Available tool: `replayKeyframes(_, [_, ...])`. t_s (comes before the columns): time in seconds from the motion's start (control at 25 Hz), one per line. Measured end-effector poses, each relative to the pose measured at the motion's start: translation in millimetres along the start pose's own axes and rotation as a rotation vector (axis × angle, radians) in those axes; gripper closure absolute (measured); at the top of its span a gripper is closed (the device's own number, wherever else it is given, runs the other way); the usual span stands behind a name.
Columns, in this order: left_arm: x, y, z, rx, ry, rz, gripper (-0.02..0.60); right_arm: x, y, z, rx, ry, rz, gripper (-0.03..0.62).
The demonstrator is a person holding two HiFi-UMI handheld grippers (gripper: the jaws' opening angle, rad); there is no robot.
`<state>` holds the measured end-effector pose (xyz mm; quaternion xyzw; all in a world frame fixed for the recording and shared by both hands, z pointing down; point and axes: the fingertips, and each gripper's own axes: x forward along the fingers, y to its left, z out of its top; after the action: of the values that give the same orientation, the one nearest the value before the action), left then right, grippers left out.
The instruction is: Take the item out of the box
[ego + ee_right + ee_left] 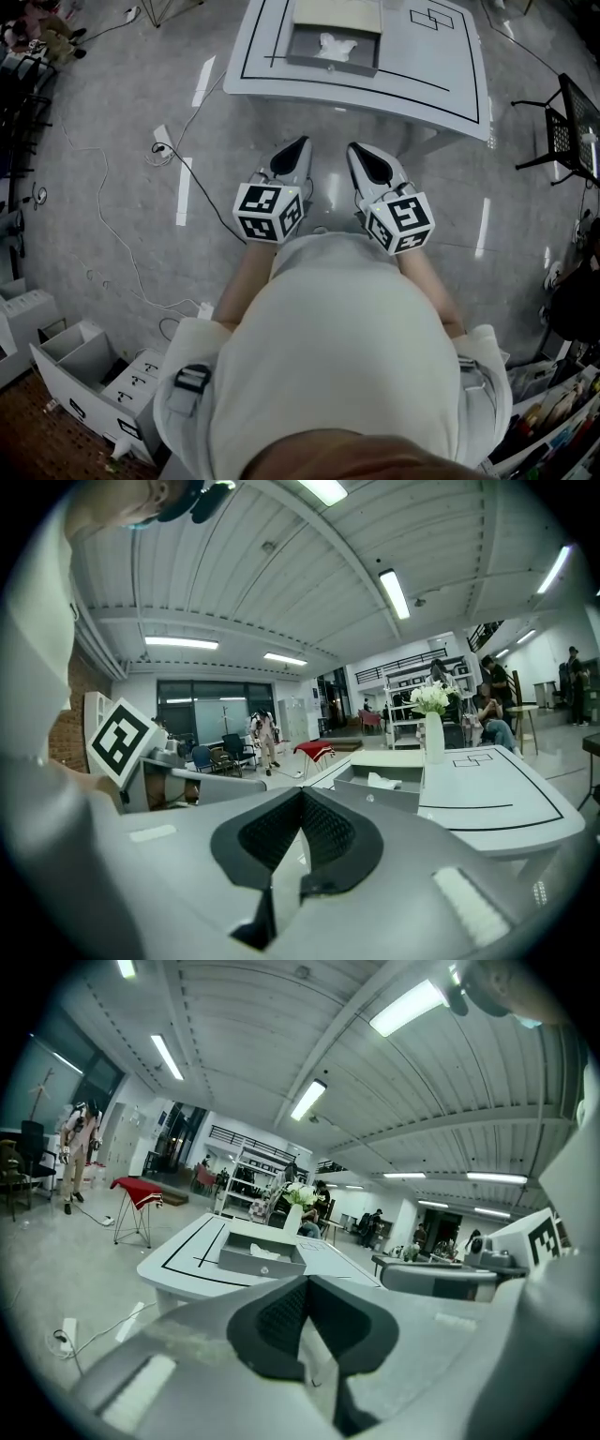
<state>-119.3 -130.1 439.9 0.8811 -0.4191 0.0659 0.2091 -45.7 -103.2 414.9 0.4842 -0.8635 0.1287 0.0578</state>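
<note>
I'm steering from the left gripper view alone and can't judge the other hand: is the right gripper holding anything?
Observer: No. The right gripper has its jaws together with nothing between them.
Operator: Are we over the table?
Observer: Not yet. In the head view the left gripper and the right one hang above the floor, short of the table's near edge.
Operator: And the box from above?
Observer: The box lies straight ahead, between the lines that the two grippers point along.
</note>
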Motion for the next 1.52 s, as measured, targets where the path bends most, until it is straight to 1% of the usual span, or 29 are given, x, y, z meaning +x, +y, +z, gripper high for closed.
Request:
replayKeyframes(0.32, [20.9,-0.3,3.8,-0.01,0.01,-0.011,0.581,-8.0,-22.0,-4.6,0.028,0.013,-0.047,0.595])
replayKeyframes(0.56, [47.7,6.0,15.5,0.003,-0.005,-0.008,0.581,16.5,-41.8,2.2,0.024,-0.008,-0.017,0.595])
replayKeyframes(0.76, [76.7,16.7,31.2,0.012,-0.002,0.008,0.581,45.0,-64.9,21.2,0.012,-0.012,0.022,0.595])
replayKeyframes(1.08, [124.1,34.1,54.3,0.001,0.012,0.024,0.581,81.5,-106.6,51.5,-0.016,-0.029,0.036,0.595])
replayKeyframes(1.52, [191.1,55.4,75.3,-0.003,0.047,0.042,0.581,123.8,-167.2,74.8,-0.018,-0.027,0.054,0.595])
